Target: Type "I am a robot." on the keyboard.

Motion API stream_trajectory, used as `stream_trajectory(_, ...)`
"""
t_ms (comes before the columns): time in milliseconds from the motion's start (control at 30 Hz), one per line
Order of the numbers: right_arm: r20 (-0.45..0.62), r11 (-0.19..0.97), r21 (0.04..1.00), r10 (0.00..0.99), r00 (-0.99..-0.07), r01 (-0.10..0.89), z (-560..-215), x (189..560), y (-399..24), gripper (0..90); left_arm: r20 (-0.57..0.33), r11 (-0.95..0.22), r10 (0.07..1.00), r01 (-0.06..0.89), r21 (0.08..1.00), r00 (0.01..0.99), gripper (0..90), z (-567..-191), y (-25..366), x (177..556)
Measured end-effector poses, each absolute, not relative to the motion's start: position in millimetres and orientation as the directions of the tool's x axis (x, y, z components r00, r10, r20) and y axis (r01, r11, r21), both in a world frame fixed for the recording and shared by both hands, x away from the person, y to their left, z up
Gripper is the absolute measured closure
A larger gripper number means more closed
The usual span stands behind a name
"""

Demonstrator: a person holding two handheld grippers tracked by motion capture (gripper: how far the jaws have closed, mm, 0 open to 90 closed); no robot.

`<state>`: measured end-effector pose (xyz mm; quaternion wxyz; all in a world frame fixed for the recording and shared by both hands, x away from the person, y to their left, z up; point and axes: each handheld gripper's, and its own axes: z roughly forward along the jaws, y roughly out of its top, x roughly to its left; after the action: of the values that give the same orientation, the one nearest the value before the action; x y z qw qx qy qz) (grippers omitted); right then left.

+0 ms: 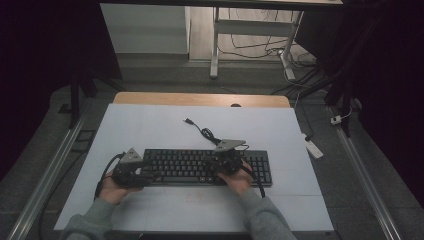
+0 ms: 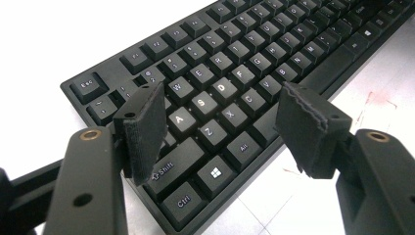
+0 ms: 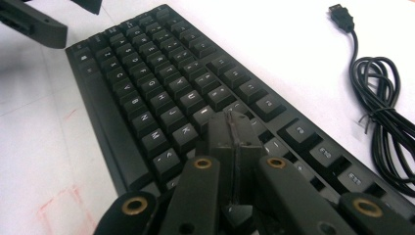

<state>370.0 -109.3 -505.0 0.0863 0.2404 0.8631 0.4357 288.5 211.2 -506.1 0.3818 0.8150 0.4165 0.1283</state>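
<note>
A black keyboard (image 1: 200,167) lies across the white mat (image 1: 150,125), near the person's side. My left gripper (image 1: 145,172) hovers at its left end. In the left gripper view the keyboard (image 2: 235,68) lies under that gripper (image 2: 222,103), whose jaws stand wide open above the A, S, Z and X keys with nothing between them. My right gripper (image 1: 211,163) is over the middle-right keys. In the right gripper view it (image 3: 230,122) is shut, pads pressed together and empty, low over the keyboard (image 3: 147,83). Whether the tip touches a key I cannot tell.
The keyboard's coiled black cable (image 1: 202,131) lies on the mat behind it, with the coil (image 3: 381,98) and USB plug (image 3: 341,14) loose. A faint reddish stain (image 3: 63,200) marks the mat in front. A white power strip (image 1: 314,148) lies on the floor at right.
</note>
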Motion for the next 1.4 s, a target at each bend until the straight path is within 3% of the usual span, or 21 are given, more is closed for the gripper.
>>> stream_trajectory(967,0.037,0.58,0.733,0.49,-0.871,0.357,-517.4,383.3,-82.8,89.5,-0.103,-0.377,0.771,0.58,0.722,0.629,34.7,-509.5,209.9,289.8)
stream_trajectory(1400,0.019,0.533,0.783,0.495,-0.869,0.32,-499.4,371.2,-98.6,86.8,-0.096,-0.368,0.782,0.581,0.726,0.615,34.4,-509.3,211.6,288.8)
